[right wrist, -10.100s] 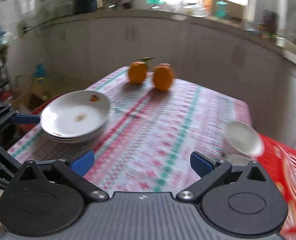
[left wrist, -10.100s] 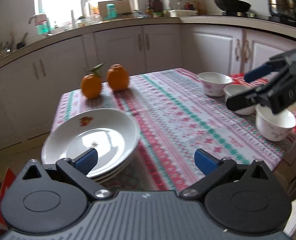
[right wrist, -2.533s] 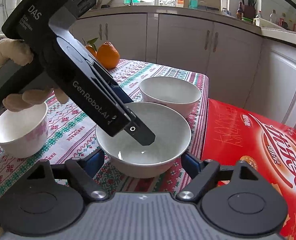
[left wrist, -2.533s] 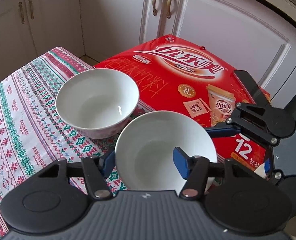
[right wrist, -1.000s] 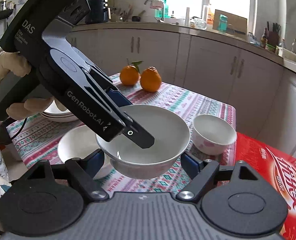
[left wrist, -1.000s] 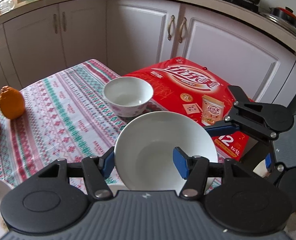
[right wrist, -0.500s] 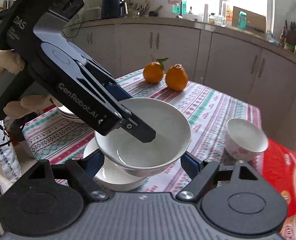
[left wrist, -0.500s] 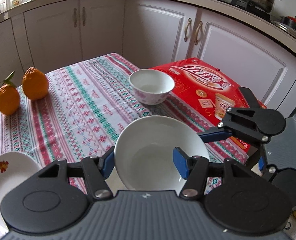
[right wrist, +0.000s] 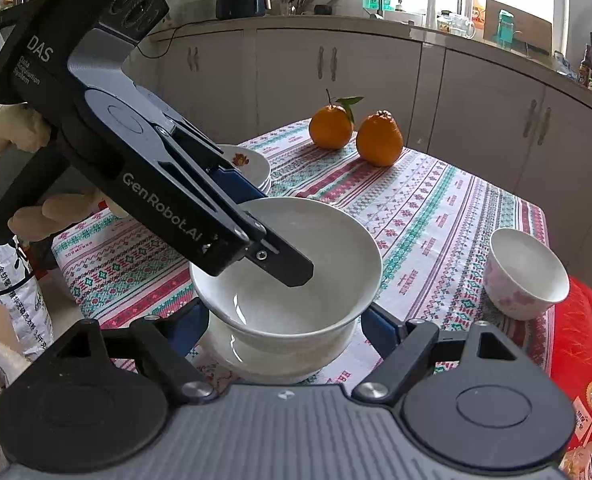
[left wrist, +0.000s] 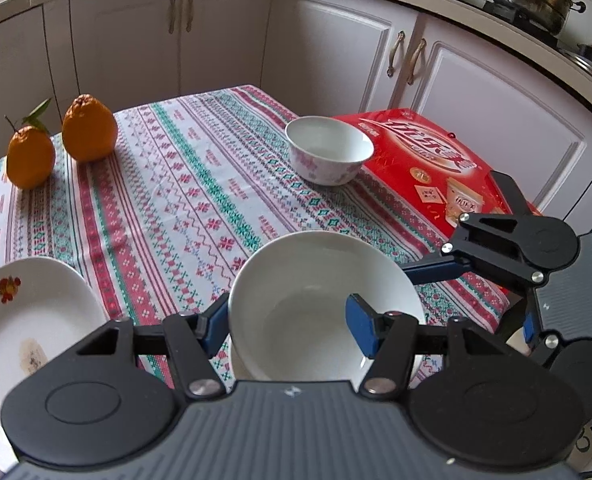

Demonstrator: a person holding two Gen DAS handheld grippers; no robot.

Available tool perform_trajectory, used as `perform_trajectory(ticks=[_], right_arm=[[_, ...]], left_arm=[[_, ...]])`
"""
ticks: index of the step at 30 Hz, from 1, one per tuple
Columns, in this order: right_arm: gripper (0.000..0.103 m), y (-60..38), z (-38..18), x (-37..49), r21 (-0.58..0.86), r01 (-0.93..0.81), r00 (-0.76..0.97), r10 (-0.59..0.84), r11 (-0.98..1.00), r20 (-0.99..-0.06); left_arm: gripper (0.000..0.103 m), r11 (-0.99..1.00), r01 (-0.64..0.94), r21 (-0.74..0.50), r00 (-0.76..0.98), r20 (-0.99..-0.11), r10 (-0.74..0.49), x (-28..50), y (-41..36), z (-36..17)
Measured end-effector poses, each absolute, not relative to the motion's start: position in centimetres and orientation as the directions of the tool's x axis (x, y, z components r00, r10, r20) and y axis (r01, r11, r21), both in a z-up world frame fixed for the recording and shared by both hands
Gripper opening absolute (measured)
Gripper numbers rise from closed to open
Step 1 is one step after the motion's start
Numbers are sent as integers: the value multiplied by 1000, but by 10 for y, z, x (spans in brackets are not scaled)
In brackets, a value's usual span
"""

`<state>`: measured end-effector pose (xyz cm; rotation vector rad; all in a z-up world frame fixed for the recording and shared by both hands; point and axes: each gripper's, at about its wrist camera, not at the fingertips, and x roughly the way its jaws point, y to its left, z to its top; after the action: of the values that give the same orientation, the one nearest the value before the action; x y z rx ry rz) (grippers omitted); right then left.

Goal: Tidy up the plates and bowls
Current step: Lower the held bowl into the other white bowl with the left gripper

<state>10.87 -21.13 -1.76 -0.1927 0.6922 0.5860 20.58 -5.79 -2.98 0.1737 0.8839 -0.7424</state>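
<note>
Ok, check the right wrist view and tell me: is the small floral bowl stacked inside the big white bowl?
No, the small floral bowl stands alone on the tablecloth, apart from the big white bowl.

1. Three white ceramic bowls: a wide plain white bowl (right wrist: 296, 256) uppermost, a second wide white bowl (right wrist: 255, 356) right under it, and a small white bowl with pink flower print (left wrist: 330, 150) at the bench's edge beside the carton.
2. One stack of white shallow plates with a red flower mark (left wrist: 23, 320); how many plates are in it cannot be told.
3. Two orange citrus fruits (left wrist: 89, 128), one with a green leaf.
4. One red printed carton (left wrist: 428, 164).
5. Two black grippers (left wrist: 283, 328).
</note>
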Motion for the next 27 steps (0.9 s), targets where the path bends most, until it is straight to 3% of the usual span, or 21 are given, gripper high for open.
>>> perform_trajectory(ticks=[27], right_arm=[[87,-208,-26,110,40,-567,592,440,823,-675]], left_arm=[[60,739,652,-168,388,-764,-516,206,-57,-45]])
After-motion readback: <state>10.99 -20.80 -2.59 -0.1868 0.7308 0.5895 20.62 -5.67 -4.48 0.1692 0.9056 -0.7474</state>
